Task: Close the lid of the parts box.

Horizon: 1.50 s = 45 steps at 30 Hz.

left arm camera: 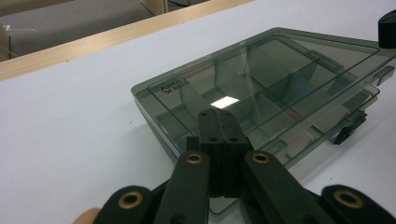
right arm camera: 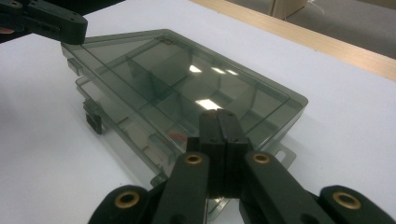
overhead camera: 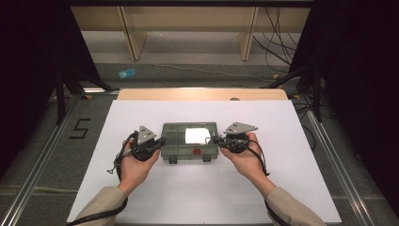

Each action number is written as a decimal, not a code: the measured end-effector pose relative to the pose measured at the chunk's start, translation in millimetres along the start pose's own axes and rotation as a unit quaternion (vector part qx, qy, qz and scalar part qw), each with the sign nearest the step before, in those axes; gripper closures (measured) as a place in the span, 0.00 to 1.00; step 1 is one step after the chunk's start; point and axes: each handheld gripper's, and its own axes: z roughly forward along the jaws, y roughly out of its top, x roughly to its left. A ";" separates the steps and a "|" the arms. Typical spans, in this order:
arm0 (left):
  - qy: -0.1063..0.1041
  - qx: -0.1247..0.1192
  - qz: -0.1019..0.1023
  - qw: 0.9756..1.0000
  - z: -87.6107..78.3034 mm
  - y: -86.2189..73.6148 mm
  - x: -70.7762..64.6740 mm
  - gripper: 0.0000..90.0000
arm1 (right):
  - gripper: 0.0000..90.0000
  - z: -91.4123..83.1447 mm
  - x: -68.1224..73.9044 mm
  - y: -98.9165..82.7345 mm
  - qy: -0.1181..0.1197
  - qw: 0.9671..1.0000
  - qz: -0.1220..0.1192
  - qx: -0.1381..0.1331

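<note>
Smoky organizer box [overhead camera: 189,141] contents unclear, left gripper [overhead camera: 161,141], right gripper [overhead camera: 211,139] closed, empty

Beige sleeves [overhead camera: 101,203], black claws [left arm camera: 218,122], brass rivets, grey plates

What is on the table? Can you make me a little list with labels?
box: smoky clear plastic organiser box, lid closed, dividers inside
latches: two dark latches on the near side
surface: white table
left gripper: shut, at the box's left end
right gripper: shut, at the box's right end
</note>
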 end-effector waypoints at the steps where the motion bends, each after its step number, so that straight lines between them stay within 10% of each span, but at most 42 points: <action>1: 0.000 0.001 0.001 1.000 -0.1 0.0 0.2 1.00 | 1.00 0.3 0.1 -0.2 0.000 1.000 -0.001 0.002; 45: -0.005 0.014 0.007 1.000 4.0 -3.2 -2.6 1.00 | 1.00 4.2 0.3 -3.4 0.006 1.000 -0.001 0.015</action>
